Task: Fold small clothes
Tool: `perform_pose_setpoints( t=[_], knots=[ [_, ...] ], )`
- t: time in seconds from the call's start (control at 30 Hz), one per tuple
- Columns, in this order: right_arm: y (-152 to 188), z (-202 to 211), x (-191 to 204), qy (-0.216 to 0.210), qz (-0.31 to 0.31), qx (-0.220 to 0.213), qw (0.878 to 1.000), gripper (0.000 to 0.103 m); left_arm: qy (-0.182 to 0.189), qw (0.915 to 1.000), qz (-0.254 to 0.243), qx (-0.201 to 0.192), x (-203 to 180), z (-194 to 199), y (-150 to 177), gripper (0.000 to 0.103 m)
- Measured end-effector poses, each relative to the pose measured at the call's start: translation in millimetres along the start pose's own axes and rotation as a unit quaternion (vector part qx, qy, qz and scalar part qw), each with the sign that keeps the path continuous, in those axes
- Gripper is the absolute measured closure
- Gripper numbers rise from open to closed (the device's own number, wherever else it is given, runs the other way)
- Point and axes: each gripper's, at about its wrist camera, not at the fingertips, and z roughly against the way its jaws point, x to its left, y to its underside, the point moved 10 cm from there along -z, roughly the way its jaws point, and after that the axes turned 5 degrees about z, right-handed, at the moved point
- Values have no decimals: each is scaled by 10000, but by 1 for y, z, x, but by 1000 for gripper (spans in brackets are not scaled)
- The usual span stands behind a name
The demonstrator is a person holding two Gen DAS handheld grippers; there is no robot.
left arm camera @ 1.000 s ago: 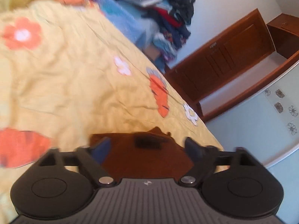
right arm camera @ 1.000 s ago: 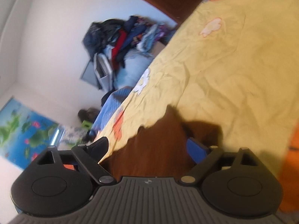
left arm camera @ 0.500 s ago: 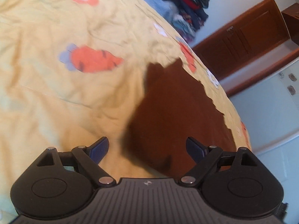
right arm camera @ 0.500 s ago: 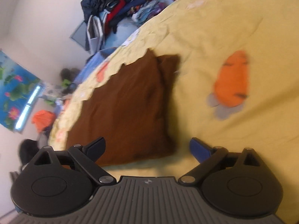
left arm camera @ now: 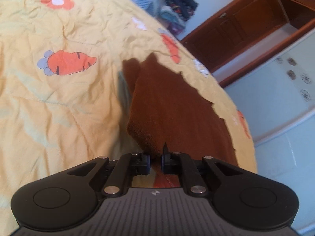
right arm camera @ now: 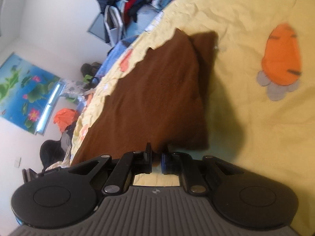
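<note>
- Fingers (left arm camera: 146, 162) of our left gripper (left arm camera: 156, 160) are pinching the near corner of the brown garment (left arm camera: 173, 106); a fold of cloth is bunching between the nearly closed pads, so we are reading this as a firm hold
- Our right gripper (right arm camera: 156, 160) is doing the same at the garment's (right arm camera: 157, 90) other near corner; its fingers are drawn almost together with brown cloth showing between them, though how deep the bite goes we cannot tell
- We are seeing the garment lying flat on the yellow bedspread (left arm camera: 59, 98), running away from us along the bed's edge; its far end is already lying doubled, with a darker layer showing beside the top one
- We are judging the step to be folding the near edge over toward the far end; we should be lifting both corners together and level, keeping the edge taut between the grippers so that no slack is sagging in the middle
- We should be carrying the edge just high enough to clear the lower layer, then laying it down square with the far edge before letting go; uneven heights would be skewing the fold
- We are watching the side overhanging the bed's edge, since a hard pull could be dragging the whole piece off
</note>
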Motion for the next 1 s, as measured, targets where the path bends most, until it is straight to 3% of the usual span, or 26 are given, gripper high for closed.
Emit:
perform_pose_setpoints(
  t=[0.13, 0.2, 0.23, 0.3, 0.33, 0.37, 0.4, 0.43, 0.53, 0.6, 0.73, 0.77, 0.8, 0.83, 1.0],
  knots=[
    [24, 47, 4, -228, 84, -32, 9997, 96, 83, 9997, -126, 182, 16, 39, 48, 94],
    [46, 70, -2, -271, -3, -12, 9996, 96, -249, 9990, -301, 225, 38, 45, 70, 93],
    [57, 78, -7, -171, 7, 40, 9998, 96, -376, 9984, -384, 185, 47, 48, 76, 93],
    [63, 92, -16, 90, 5, -48, 9999, 84, -503, 9983, -246, 158, 63, 56, 80, 90],
    [59, 96, -20, 257, 25, -122, 9996, 78, -450, 9987, -28, 235, 68, 57, 78, 81],
    [51, 96, -24, 380, -56, -149, 9991, 51, -317, 9988, 209, 319, 70, 57, 75, 72],
    [41, 95, -29, 373, -242, -239, 9987, 32, -120, 9982, 452, 388, 71, 55, 71, 44],
    [31, 93, -32, 252, -396, -382, 9982, 30, 55, 9974, 621, 365, 69, 52, 67, 20],
    [10, 67, -41, 28, -937, -440, 9946, 31, 251, 9956, 883, 202, 61, 41, 58, 14],
    [3, 41, -45, 89, -1126, -305, 9931, 34, 334, 9942, 1010, 186, 56, 31, 53, 14],
    [-4, 9, -40, 26, -1214, -462, 9915, 42, 362, 9931, 1111, 120, 43, 14, 51, 18],
    [-5, 5, -38, 43, -1181, -505, 9917, 56, 235, 9949, 980, 97, 39, 12, 52, 27],
    [-5, -2, -37, -12, -1173, -496, 9919, 88, 39, 9968, 774, 172, 36, 7, 55, 73],
    [-2, -9, -35, -106, -1186, -396, 9921, 89, -235, 9975, 594, 317, 38, 0, 60, 92],
    [13, 8, -21, -180, -762, -517, 9956, 90, -255, 9993, 128, 238, 33, 24, 63, 94]
  ],
)
